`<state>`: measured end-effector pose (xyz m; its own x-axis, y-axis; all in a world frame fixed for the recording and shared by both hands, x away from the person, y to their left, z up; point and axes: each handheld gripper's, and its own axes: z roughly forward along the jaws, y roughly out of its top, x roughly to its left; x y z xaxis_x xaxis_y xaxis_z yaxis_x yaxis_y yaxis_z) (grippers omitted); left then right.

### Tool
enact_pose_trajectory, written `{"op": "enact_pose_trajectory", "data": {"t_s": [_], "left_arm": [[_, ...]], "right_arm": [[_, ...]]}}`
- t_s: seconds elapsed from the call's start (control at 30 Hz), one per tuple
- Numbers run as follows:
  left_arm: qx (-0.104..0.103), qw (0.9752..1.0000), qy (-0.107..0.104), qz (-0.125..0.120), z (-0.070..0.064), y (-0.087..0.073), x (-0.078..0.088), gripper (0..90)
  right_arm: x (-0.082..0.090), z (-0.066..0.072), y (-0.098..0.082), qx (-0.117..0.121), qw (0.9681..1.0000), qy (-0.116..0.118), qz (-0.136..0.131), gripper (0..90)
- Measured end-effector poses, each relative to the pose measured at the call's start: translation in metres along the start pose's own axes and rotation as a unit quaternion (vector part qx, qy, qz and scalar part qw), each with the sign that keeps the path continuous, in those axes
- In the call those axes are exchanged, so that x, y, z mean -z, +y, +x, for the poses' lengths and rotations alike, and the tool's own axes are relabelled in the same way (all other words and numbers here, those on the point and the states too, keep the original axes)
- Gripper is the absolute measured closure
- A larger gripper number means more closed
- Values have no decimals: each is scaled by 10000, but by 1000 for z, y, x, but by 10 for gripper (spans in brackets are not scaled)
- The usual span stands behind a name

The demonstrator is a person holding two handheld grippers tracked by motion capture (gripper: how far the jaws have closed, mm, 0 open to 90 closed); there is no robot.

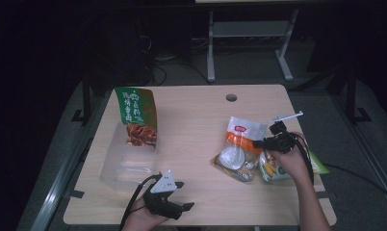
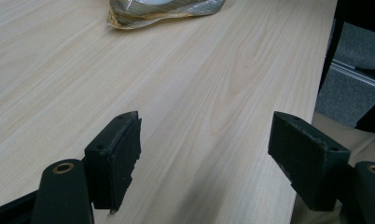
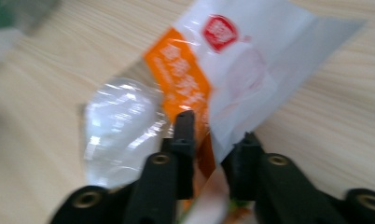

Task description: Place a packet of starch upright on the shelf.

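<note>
A white and orange snack bag [image 1: 243, 134] [image 3: 241, 65] lies right of the table's middle. My right gripper [image 1: 262, 143] [image 3: 216, 133] is at its near right edge, and the bag's edge passes between the two narrow jaws, which are shut on it. Beside it lies a clear pack with a white round piece [image 1: 233, 161] [image 3: 118, 126]. My left gripper [image 1: 183, 195] [image 2: 206, 154] rests at the table's front edge, open, with bare wood between its pads.
A green snack bag [image 1: 136, 113] leans in a clear plastic tub [image 1: 119, 168] at the left. A green and yellow pack [image 1: 273, 171] lies under the right hand. The wooden table [image 1: 191, 115] has a cable hole [image 1: 231, 97] at the back.
</note>
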<state>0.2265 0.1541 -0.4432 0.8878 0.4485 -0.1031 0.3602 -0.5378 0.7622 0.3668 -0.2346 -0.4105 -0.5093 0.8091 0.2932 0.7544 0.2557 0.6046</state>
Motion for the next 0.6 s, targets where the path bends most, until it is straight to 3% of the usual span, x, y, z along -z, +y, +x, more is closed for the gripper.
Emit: {"op": "enact_pose_trajectory", "data": {"t_s": [0.07, 0.17, 0.37, 0.6], "left_arm": [[13, 10000, -3, 7, 0, 0, 0, 249], [31, 10000, -3, -13, 1, 0, 0, 250], [13, 10000, -1, 12, 2, 1, -1, 252], [61, 10000, -10, 6, 3, 2, -1, 254]], "right_arm": [[0, 5, 1, -22, 9998, 199, -4, 840], [-2, 13, 0, 139, 9998, 164, 55, 885], [7, 32, -1, 378, 9985, 340, -200, 893], [23, 59, -2, 785, 9937, 618, -515, 896]]}}
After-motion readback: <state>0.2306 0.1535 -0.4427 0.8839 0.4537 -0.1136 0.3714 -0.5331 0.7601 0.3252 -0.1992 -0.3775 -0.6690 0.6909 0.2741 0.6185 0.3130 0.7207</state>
